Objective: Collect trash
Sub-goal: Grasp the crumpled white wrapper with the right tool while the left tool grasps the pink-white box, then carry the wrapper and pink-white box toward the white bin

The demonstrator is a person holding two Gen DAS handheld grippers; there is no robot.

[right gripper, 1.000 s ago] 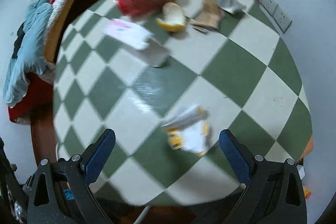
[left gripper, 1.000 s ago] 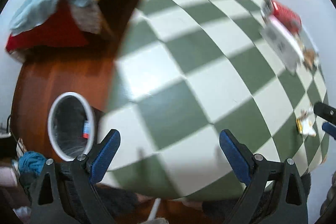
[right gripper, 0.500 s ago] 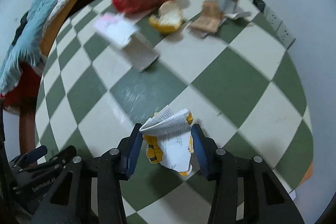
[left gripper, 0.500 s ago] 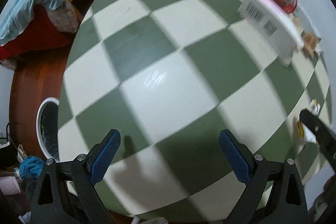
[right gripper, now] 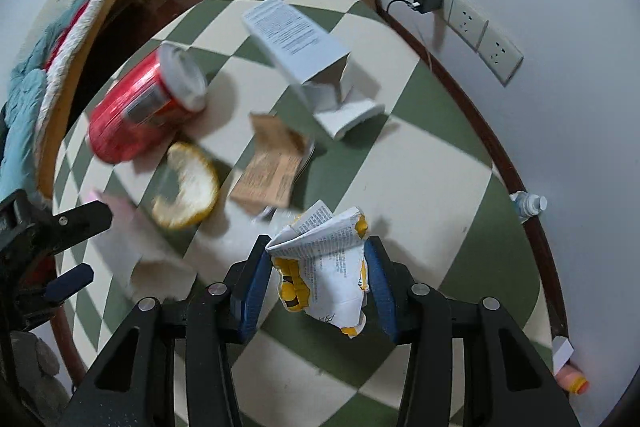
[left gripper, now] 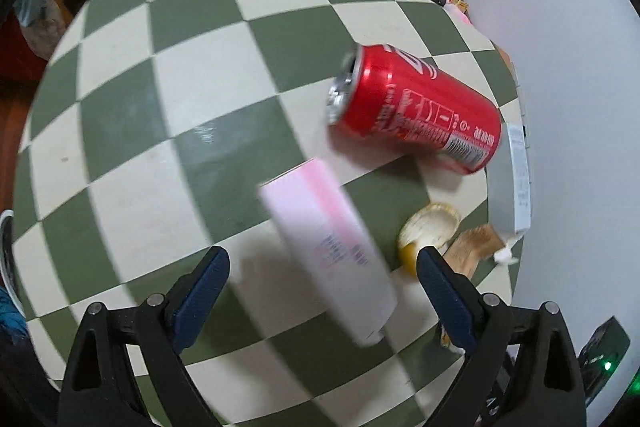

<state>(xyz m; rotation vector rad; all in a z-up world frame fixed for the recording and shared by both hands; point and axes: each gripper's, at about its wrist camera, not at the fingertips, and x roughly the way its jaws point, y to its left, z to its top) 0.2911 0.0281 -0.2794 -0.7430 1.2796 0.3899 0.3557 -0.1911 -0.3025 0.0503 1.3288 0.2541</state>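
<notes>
Taking the red can (left gripper: 416, 107) as the landmark: it lies on its side on the green-and-cream checkered floor (left gripper: 168, 131), its open top turned away from the white wall (left gripper: 540, 27). Below the can in the left wrist view, a pink-and-white box (left gripper: 332, 259) lies slanted, its lower end between the blue pads of the left tongs (left gripper: 322, 297). These tongs stand wide with their jaws closing slightly, the pads clear of the box.

Right of the box and under the can sit a yellow fruit peel (left gripper: 430, 233) and a brown paper scrap (left gripper: 476, 247). Between the can and the wall lies a grey-white carton (left gripper: 514, 179).

In the right wrist view, below the can and past the peel, the right tongs (right gripper: 318, 281) are closed about halfway onto a crumpled white-and-yellow printed wrapper (right gripper: 324, 267), both pads pressing its sides.
</notes>
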